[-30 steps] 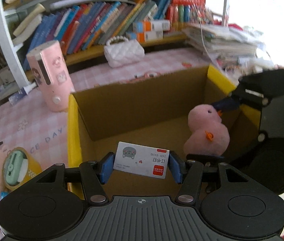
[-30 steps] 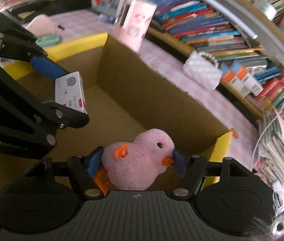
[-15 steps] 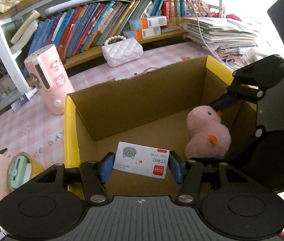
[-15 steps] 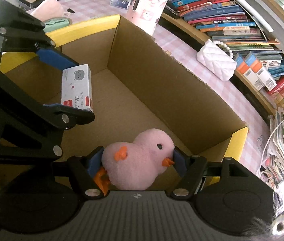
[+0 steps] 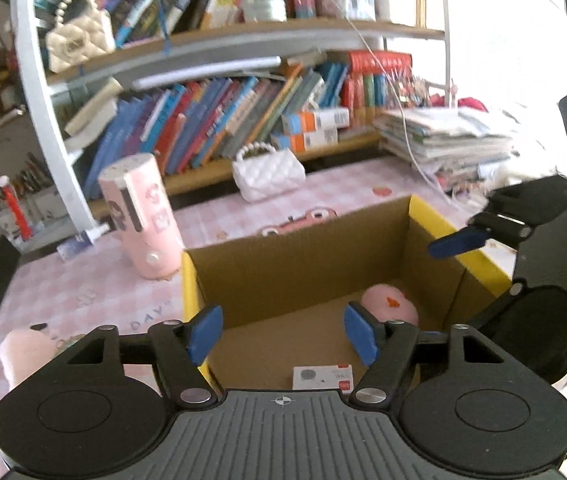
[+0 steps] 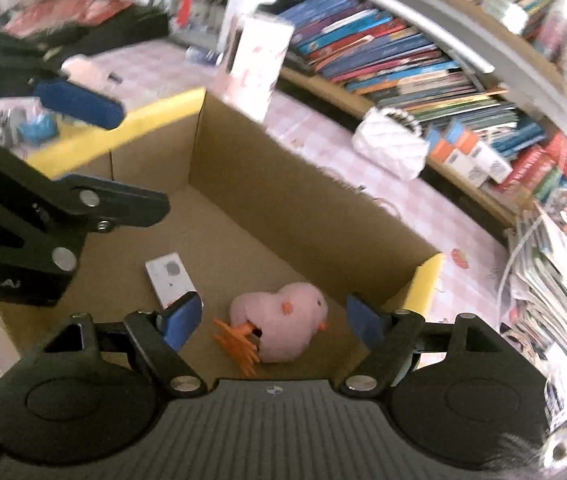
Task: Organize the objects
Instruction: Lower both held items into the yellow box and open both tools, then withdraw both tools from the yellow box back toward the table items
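**Both grippers empty above the box, toy and small box on its floor**

The left gripper [image 5: 283, 334] has its jaws opening with nothing between the blue pads; the same goes for the right gripper [image 6: 273, 322], jaws opening and bare. Both hang over the open cardboard box [image 5: 303, 248].

Below and just ahead of the left gripper, near its right finger, the small white box [image 5: 322, 377] with a red corner lies flat on the cardboard floor. Further ahead and to the right, the pink plush chick [image 5: 389, 304] rests on the same floor toward the right-hand wall. From the right gripper, the chick [image 6: 279, 320] lies on its side directly below the gap between the fingers, orange feet pointing toward the left finger, and the white box [image 6: 169, 278] sits just past that left finger.

The rest of the floor is bare cardboard. The yellow-taped rims [image 5: 189, 292] flank the left gripper on both sides.

Beyond the far wall stand a pink cylinder [image 5: 141, 216] and a white quilted purse [image 5: 267, 172] on the checked tablecloth [image 5: 83, 292]. A pink soft item [image 5: 23, 354] to the left is too blurred to name.
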{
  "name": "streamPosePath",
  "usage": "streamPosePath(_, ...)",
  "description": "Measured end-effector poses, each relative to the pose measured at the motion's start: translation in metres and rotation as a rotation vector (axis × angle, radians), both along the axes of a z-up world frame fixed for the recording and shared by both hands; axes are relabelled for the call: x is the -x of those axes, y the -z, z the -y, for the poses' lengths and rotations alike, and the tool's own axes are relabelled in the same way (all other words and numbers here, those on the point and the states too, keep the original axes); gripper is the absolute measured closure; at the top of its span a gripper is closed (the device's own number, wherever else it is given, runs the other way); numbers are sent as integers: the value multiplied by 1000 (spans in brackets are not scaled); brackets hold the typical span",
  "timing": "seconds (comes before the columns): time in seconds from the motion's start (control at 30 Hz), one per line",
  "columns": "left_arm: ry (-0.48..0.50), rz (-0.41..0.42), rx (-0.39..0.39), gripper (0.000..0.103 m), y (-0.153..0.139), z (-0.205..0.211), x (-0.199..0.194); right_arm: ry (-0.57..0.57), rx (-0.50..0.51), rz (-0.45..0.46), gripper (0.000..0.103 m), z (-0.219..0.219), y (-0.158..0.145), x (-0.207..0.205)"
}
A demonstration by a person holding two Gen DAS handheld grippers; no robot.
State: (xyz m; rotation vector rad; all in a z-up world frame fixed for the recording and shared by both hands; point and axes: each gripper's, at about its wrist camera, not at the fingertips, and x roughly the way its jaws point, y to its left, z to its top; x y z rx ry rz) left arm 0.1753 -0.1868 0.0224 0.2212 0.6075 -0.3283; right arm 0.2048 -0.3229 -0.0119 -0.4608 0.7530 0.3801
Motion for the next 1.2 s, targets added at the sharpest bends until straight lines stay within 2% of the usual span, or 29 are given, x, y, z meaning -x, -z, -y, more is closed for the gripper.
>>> streamPosePath(0.13, -20, 39, 22, 29, -11, -11, 14, 91, -55, 67, 15, 5, -17, 16)
streamPosePath(0.27, -36, 65, 52, 20, -16, -25, 30, 190, -93, 125, 15, 5, -30, 34)
streamPosePath(0.63, 8, 69, 102, 15, -14, -58, 72, 472, -205, 271, 13, -3, -53, 107)
streamPosePath(0.77, 28, 60, 103, 12, -7, -69, 87, 589, -234, 262, 10, -9, -47, 129)
streamPosePath(0.93, 25, 15, 86, 12, 8, -87, 104, 708, -268, 202, 10, -25, -30, 156)
streamPosePath(1.1, -12, -55, 74, 12, 24, -110, 122, 786, -296, 135, 10, -52, -5, 182)
streamPosePath(1.2, -36, -82, 63, 12, 32, -124, 135, 786, -297, 92, 10, -69, 6, 192)
